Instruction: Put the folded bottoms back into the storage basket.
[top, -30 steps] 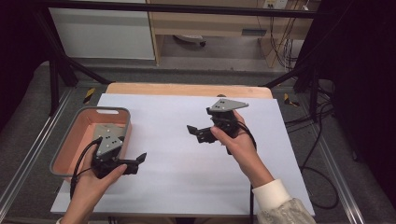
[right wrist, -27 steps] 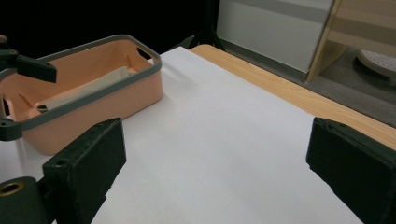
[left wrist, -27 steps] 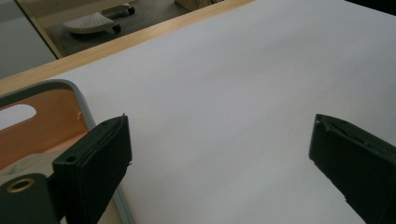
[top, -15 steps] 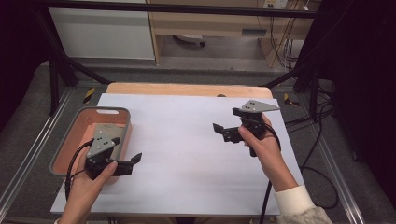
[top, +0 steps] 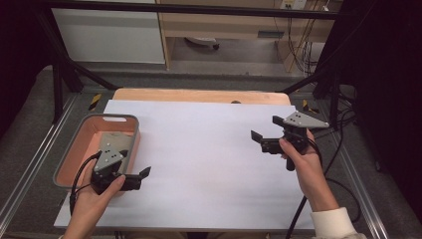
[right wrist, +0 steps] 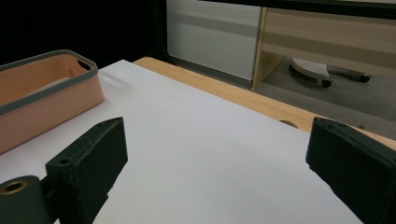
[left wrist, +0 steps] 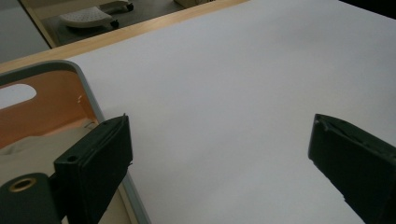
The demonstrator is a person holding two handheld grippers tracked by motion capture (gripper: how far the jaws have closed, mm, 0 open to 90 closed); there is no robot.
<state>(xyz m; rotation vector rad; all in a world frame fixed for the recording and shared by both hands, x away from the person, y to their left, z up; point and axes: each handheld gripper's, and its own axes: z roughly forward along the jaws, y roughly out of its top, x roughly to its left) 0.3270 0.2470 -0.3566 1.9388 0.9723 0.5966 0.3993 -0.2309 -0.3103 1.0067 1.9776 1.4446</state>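
Note:
My left gripper hovers over the near left of the white table sheet, beside the near right corner of a salmon tray with a grey rim. It is open, and in the left gripper view the bare sheet shows between its jaws, with the tray wall at the left. My right gripper is held above the right side of the sheet, open and pointing left. In the right gripper view nothing lies between its jaws, and the tray sits farther off at the left.
Something pale lies on the tray's floor. A wooden table edge runs along the far side. Black frame posts and cables flank the table, and a cabinet stands behind.
My right gripper has moved to the right across the sheet. The left gripper has shifted a little left and nearer the front edge, beside the tray. Both stay open.

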